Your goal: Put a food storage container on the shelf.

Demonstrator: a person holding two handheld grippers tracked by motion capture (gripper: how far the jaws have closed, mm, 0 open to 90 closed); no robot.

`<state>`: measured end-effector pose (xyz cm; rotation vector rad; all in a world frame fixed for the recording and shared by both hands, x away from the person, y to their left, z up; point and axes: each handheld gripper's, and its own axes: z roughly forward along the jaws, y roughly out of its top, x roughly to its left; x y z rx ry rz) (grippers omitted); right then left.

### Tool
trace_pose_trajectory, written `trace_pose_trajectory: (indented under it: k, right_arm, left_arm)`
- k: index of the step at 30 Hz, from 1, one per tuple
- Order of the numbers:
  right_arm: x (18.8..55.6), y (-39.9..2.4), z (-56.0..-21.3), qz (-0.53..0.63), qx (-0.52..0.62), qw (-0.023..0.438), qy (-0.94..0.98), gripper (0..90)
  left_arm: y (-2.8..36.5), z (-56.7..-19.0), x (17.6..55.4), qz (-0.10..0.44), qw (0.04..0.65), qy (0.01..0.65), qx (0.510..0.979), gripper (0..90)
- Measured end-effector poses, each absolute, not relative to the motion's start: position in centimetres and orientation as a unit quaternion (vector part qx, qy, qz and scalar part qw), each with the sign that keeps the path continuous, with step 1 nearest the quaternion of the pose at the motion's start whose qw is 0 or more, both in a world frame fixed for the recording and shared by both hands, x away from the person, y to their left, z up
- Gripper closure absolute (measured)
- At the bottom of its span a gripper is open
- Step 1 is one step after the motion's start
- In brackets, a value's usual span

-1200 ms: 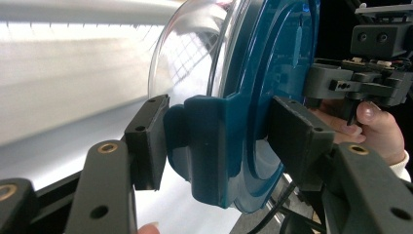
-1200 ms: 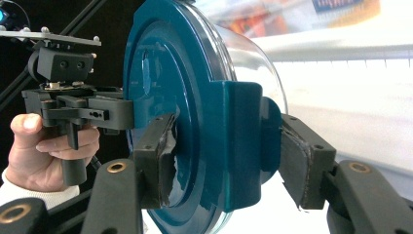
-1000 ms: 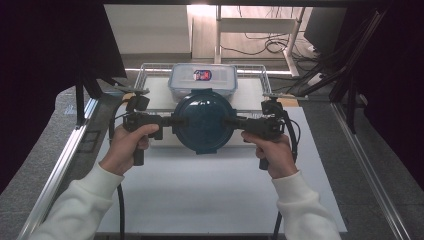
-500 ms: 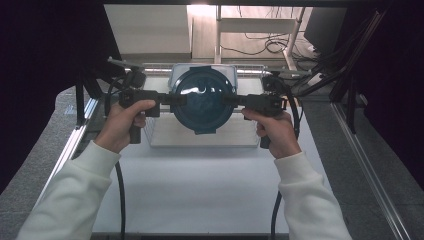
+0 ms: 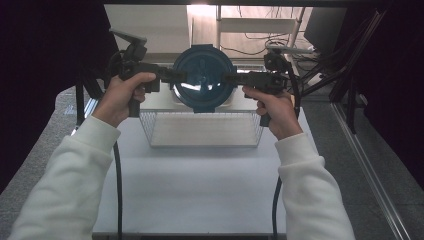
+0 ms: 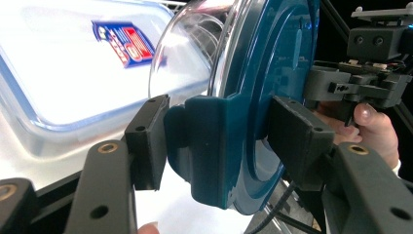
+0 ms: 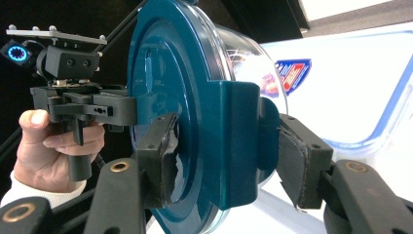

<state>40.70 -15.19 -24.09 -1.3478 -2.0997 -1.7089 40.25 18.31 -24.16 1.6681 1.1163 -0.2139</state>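
A round glass container with a dark teal lid (image 5: 204,78) hangs in the air between the two hands, above the far end of the white table (image 5: 200,190). The left tongs (image 5: 176,75) pinch the clip tab on the lid's left edge, and the right tongs (image 5: 231,77) pinch the matching tab on its right edge, so the container is carried from both sides and touches nothing below it.

In the left gripper view, the two black pads press on the teal clip (image 6: 214,141) from either side, with the lid's flat face towards the right of the picture and the clear glass bowl (image 6: 190,53) bulging to the left. The right gripper view shows the same hold mirrored: the pads clamp the other clip (image 7: 234,141), and the person's left hand (image 7: 53,146) and its gripper sit beyond the lid.

Under and behind the container lies a rectangular clear plastic box with a blue-rimmed lid and a red and blue label (image 6: 124,41). In the high view a wire basket (image 5: 200,131) stands on the table just on the near side of the container; whether the plastic box sits inside it or behind it is hard to tell from here.
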Motion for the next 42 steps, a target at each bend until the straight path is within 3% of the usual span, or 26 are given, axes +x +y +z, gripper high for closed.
trace_pose_trajectory:
  k: [27, 42]
  right_arm:
    - [47.0, -14.2, -23.6, -0.555, -0.47, 0.07, -0.683, 44.4]
    - [49.7, -14.2, -24.9, -0.548, -0.518, 0.102, -0.649, 41.1]
  left_arm:
    - [18.9, -24.2, 46.4, -0.1, 0.527, 0.491, 0.687, 41.2]
    - [19.1, -25.8, 48.7, -0.132, 0.543, 0.523, 0.643, 40.5]
